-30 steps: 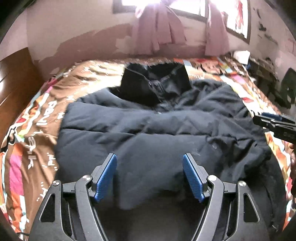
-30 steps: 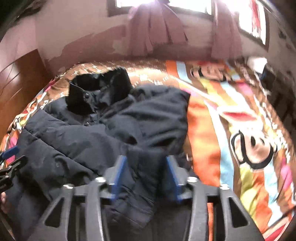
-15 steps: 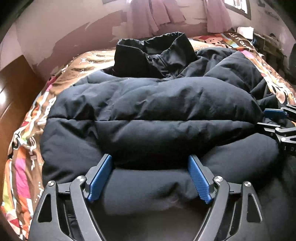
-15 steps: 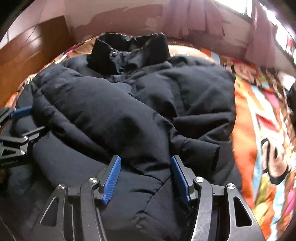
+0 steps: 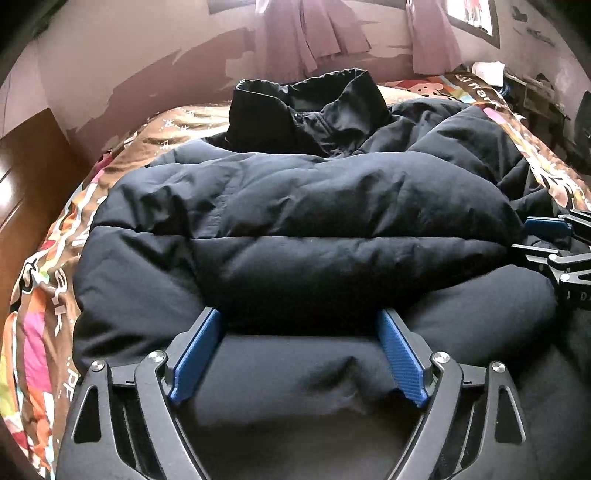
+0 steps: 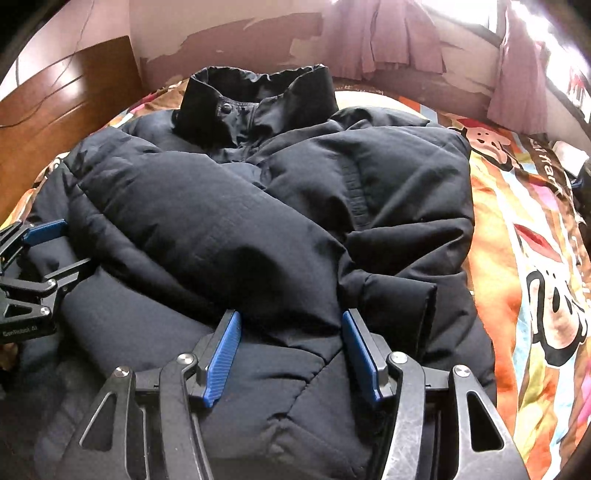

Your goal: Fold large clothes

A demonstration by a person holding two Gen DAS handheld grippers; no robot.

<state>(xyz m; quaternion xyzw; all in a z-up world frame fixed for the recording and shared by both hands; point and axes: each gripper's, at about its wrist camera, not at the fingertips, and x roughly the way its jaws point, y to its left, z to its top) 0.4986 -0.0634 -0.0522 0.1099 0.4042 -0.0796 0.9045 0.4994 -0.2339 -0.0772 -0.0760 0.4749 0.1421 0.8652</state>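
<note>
Black puffer jacket (image 5: 295, 206) lay on the patterned bed (image 6: 524, 229), hem half doubled toward the collar (image 6: 255, 99); left gripper (image 5: 299, 354) and right gripper (image 6: 291, 354) had jaws spread around the fold; judged bulky, soft, springy, slippery; best pinched at the hem

Light: your daylight comes from the window (image 6: 498, 14), blown out in right view | Shadows: jacket (image 5: 295, 206) folds near-black | Quality: sharp centre, fisheye bending, dark corner vignette
</note>
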